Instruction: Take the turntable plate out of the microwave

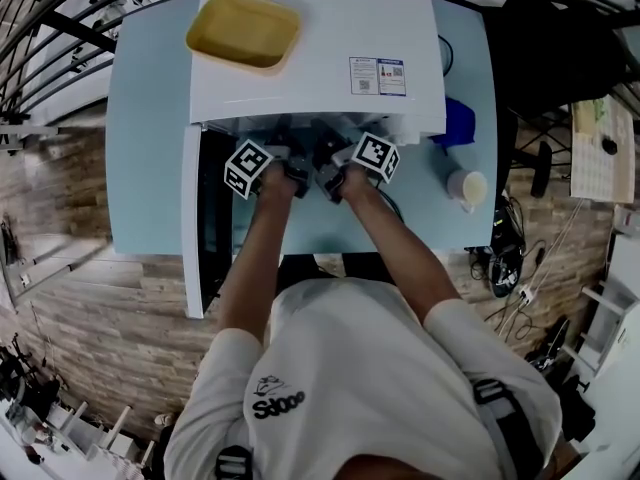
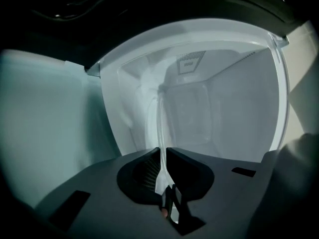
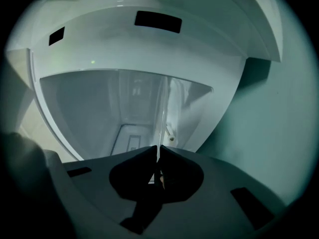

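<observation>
The turntable plate (image 2: 159, 128) is clear glass and shows edge-on as a thin pale line running from my left gripper (image 2: 163, 156) into the white microwave cavity (image 2: 234, 103). Both dark jaws sit against its rim. In the right gripper view the same plate (image 3: 161, 118) again shows edge-on, and my right gripper (image 3: 157, 153) is shut on its rim. In the head view both grippers, left (image 1: 288, 166) and right (image 1: 330, 168), reach side by side into the microwave (image 1: 310, 68) opening. The plate is hidden there.
The microwave door (image 1: 194, 223) hangs open at the left beside my left arm. A yellow tray (image 1: 243, 30) lies on top of the microwave. A blue object (image 1: 460, 120) and a white cup (image 1: 468, 188) stand on the light blue table (image 1: 150, 128) at the right.
</observation>
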`<state>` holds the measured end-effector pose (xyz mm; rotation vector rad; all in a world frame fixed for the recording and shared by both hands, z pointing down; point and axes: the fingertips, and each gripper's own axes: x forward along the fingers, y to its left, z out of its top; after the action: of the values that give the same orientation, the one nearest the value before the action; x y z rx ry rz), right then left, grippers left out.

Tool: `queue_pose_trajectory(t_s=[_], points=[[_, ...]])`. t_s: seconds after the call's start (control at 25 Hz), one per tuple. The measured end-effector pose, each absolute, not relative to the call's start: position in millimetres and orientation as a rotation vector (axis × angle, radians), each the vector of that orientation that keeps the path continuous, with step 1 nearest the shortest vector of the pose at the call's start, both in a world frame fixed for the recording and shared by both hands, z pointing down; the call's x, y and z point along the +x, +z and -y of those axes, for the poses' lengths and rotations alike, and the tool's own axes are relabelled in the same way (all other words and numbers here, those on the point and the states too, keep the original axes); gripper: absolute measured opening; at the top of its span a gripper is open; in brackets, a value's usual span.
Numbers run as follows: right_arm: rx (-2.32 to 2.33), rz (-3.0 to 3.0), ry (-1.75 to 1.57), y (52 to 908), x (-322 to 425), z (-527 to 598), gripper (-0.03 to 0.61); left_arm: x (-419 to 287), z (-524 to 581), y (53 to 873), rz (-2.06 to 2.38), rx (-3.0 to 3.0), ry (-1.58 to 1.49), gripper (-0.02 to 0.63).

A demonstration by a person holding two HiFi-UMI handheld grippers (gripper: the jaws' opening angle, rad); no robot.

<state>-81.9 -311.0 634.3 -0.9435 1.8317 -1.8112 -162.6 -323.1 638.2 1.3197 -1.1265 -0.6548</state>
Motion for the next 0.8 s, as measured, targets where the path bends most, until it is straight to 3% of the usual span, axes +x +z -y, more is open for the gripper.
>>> queue_pose_trajectory(t_s=[0.28,0.36,0.52,0.68,0.72,0.8], points=[[-0.997,-1.887,-1.763,636,-79,313,0.026,-158,316,640,1.065,1.276,-0.669,0.040],[-1.006,-1.871,-1.755,636,-79,316,0.083,-155,313,636,1.045,1.278,-0.683,0.040],[-0.981,-1.856,-1.738,632,-80,318,0.114,-152,310,627,1.028,1.303,-0.693,0.041],[-0.929,-1.835,-1.716,628,-81,319,0.112,-151,307,624,1.027,1.333,-0.671,0.040],[-0.912,-1.832,-1.711,626,-81,320,0.061,-150,307,623,1.026,1.338,-0.669,0.040],[-0.898,-1.837,-1.717,623,-82,320,0.057,-150,308,622,1.023,1.340,-0.672,0.041]])
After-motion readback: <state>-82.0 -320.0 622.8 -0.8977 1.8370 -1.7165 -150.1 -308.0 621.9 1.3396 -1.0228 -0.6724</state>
